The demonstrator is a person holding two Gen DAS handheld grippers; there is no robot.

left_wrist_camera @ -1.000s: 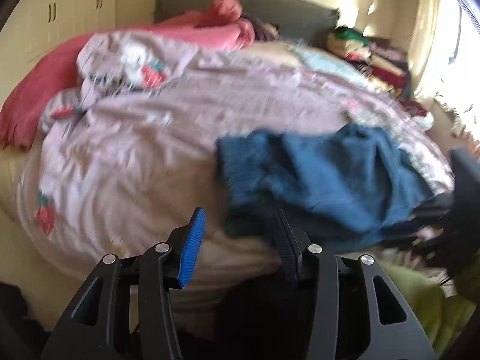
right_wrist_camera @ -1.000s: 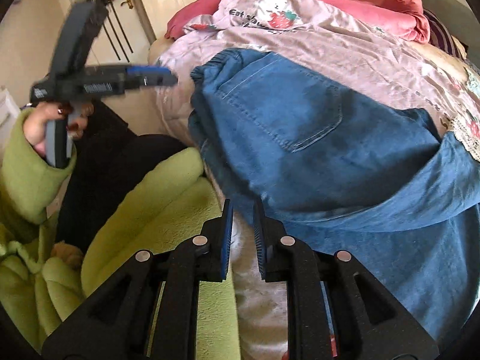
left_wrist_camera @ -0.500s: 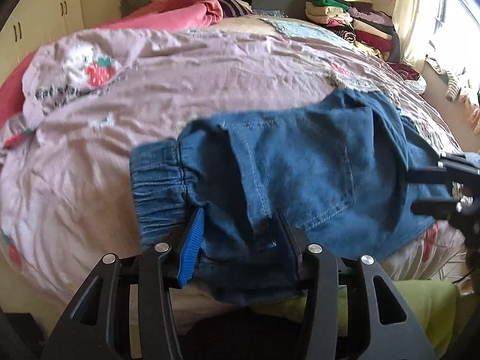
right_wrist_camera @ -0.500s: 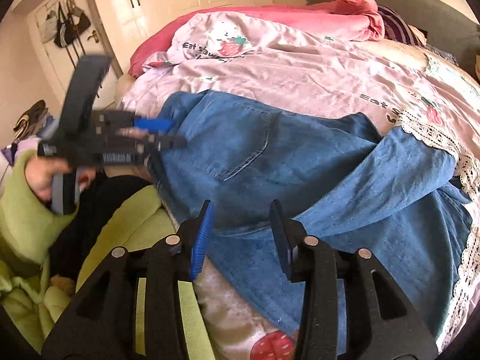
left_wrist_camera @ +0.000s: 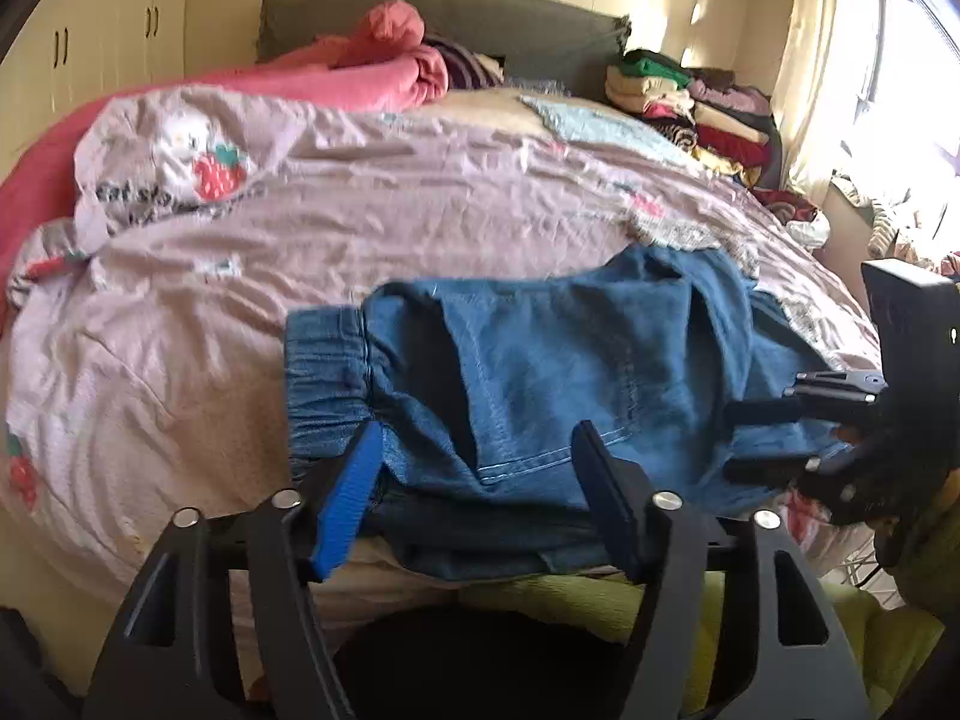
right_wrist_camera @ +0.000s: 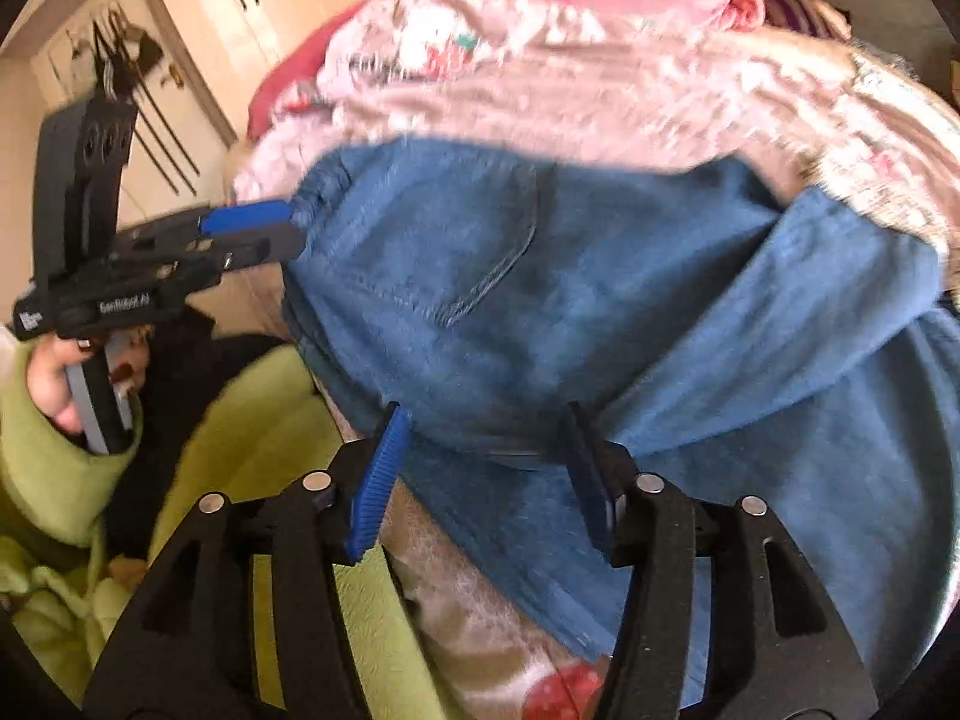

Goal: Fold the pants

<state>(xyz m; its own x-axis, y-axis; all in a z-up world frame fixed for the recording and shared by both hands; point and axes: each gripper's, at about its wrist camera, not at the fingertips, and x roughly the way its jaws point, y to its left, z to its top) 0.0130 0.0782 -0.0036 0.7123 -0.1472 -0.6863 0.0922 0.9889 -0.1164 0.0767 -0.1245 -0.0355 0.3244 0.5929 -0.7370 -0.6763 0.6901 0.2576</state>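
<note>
Denim pants, soft and creased, lie folded; left tongs and right tongs opening, gripping nothing

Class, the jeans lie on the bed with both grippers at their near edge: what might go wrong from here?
1. The jeans overhang the bed edge, so they may slide off as both grippers' jaws open.
2. The leg lies bunched and crooked; folding now could lock in creases.

Open bedspread fills the frame's centre and left in the left wrist view, while pink bedding at top and stacked clothes at upper right block passage.
</note>
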